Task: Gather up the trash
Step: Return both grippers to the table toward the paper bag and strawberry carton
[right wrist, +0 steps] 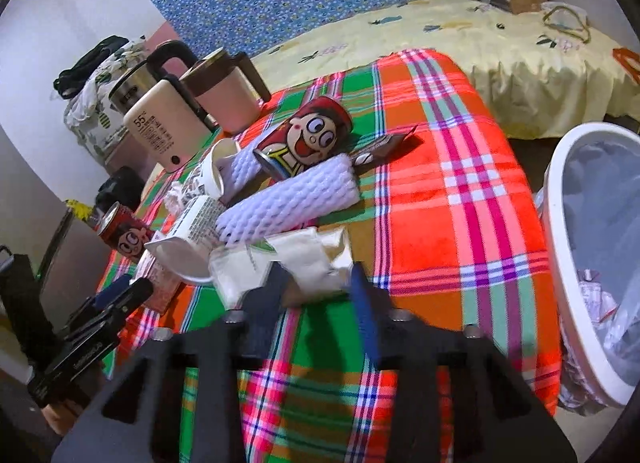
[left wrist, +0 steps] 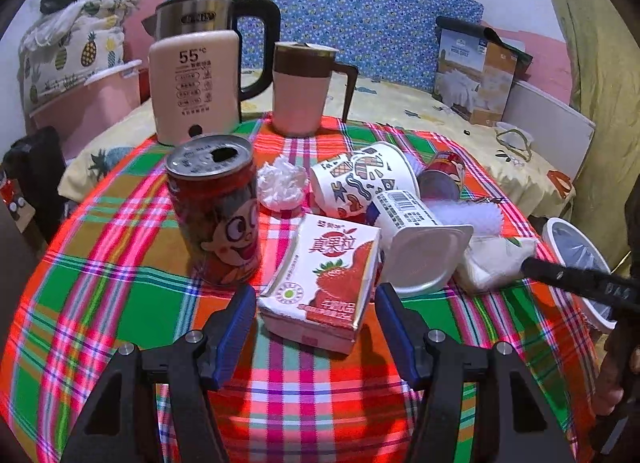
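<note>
The left gripper (left wrist: 316,327) stood wide open around the strawberry milk carton (left wrist: 326,281) lying on the bench (left wrist: 120,263), one finger on each side, not touching. The right gripper (right wrist: 316,295), half open, nosed at a white wrapper (right wrist: 280,259); no grip was evident. Closing squarely across the carton's narrow sides seemed best, with the bin (right wrist: 560,223) waiting at three o'clock.

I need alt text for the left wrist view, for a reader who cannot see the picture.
The open left gripper flanks a strawberry milk carton lying on a round table with a bright plaid cloth. Around the carton are an upright red can, a crumpled tissue, a tipped paper cup and a tipped yogurt cup; kettles stand behind.
</note>
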`<state>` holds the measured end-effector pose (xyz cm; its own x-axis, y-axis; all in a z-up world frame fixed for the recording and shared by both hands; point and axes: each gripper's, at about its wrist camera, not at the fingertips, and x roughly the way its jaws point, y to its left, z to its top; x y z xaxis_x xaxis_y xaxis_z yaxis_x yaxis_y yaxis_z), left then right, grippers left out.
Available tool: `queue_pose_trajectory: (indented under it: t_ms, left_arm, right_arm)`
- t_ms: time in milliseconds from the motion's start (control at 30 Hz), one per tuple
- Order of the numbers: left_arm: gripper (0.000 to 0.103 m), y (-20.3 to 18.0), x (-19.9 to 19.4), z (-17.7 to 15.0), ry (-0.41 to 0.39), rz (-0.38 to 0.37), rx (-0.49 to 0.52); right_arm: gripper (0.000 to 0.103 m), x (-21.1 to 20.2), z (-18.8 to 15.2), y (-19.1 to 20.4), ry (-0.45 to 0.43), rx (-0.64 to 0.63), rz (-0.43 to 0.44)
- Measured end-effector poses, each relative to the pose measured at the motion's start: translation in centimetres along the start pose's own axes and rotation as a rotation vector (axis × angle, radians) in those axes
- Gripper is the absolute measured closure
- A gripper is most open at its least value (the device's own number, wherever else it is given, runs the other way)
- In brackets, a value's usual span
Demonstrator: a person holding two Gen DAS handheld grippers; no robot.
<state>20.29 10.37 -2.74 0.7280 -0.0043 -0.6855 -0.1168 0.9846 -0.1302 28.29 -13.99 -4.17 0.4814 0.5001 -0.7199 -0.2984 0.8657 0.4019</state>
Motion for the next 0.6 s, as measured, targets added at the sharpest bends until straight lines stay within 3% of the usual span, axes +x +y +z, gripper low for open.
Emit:
queue_pose_trajectory:
  t_ms: [200, 233, 300, 500, 600]
  left_arm:
    - [0.042, 0.2, 0.2, -0.1, 0.007, -0.006, -0.019]
    - [0.042, 0.2, 0.2, -0.1, 0.008, -0.008, -0.019]
    - [0.042, 0.1, 0.3, -0.1, 0.010, -0.010, -0.019]
    - [0.042, 0.2, 0.3, -0.1, 0.011, -0.025, -0.026]
    - [0.042, 0.2, 0.2, -0.1, 0.007, -0.032, -0.028]
  right_arm:
    - [0.078, -0.9, 0.2, 0.3, -0.027, -0.084, 0.042]
    - [0.073, -1.0, 0.4, 0.6, -0.039, -0.116, 0.035]
    - [0.051, -1.0, 0.6, 1.1, -0.053, -0.171, 0.020]
    - [0.051, 0.4, 1.1, 2.0, -0.030, -0.276, 0.017]
    - [0.051, 0.7, 0.7, 2.4, 0.025, -0.275, 0.088]
